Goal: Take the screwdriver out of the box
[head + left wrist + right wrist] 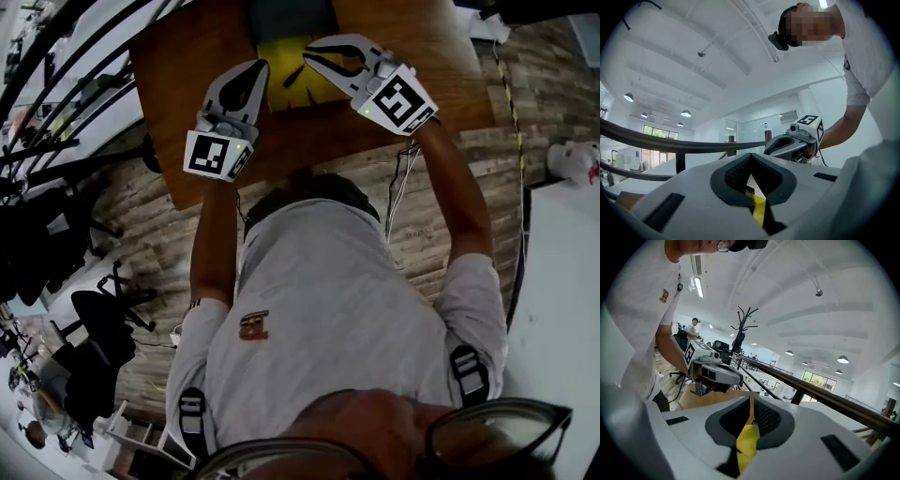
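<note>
Looking on, I'd say the job has hardly begun: the small dark screwdriver [293,75] lies inside the open yellow box [277,54] on the brown wooden bench [187,89], and nothing touches it. The white left hand-held gripper [260,66] hovers at the box's left edge, jaws together and empty. The right hand-held gripper [309,47] hangs over the box's right side, jaws likewise closed on nothing. Opening a gripper, grasping the screwdriver and lifting it out all remain.
</note>
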